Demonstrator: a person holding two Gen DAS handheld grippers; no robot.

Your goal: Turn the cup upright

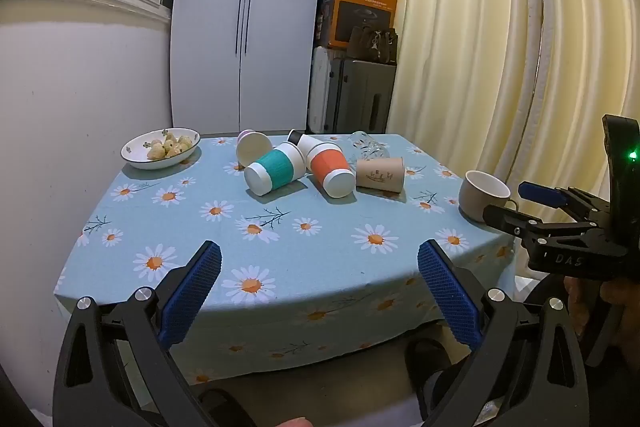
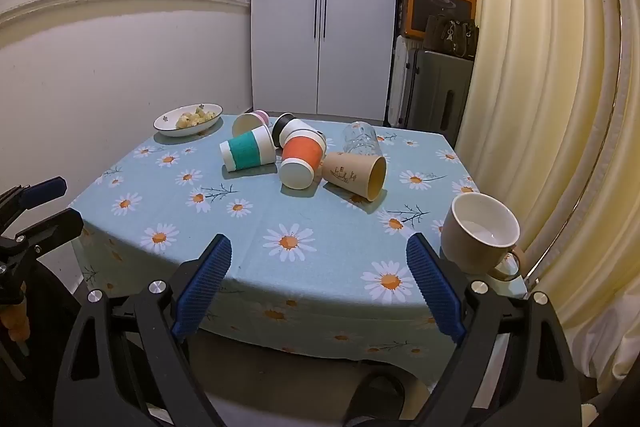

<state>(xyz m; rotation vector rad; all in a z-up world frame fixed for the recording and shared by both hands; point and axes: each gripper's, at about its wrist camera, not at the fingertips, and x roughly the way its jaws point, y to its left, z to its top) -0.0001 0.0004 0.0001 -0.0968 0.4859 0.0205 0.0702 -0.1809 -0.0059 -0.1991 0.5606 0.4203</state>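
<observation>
Several cups lie on their sides mid-table: a teal-sleeved cup [image 1: 274, 167] [image 2: 248, 151], an orange-sleeved cup [image 1: 331, 169] [image 2: 301, 159], a brown paper cup [image 1: 380, 174] [image 2: 355, 174], a pink-rimmed cup [image 1: 253, 145] [image 2: 247, 123], a black-lidded cup [image 1: 298, 139] [image 2: 289, 129] and a clear glass [image 1: 367, 145] [image 2: 361, 139]. A beige mug [image 1: 482, 195] [image 2: 478, 233] stands upright at the right edge. My left gripper [image 1: 320, 265] is open and empty at the table's front edge. My right gripper [image 2: 319, 259] is open and empty, near the mug.
The table has a blue daisy cloth [image 1: 280, 239] [image 2: 280, 211]. A bowl of snacks [image 1: 161, 148] [image 2: 188, 119] sits at the back left. A wall is to the left, curtains [image 1: 500, 27] to the right, a white cabinet and stacked boxes behind.
</observation>
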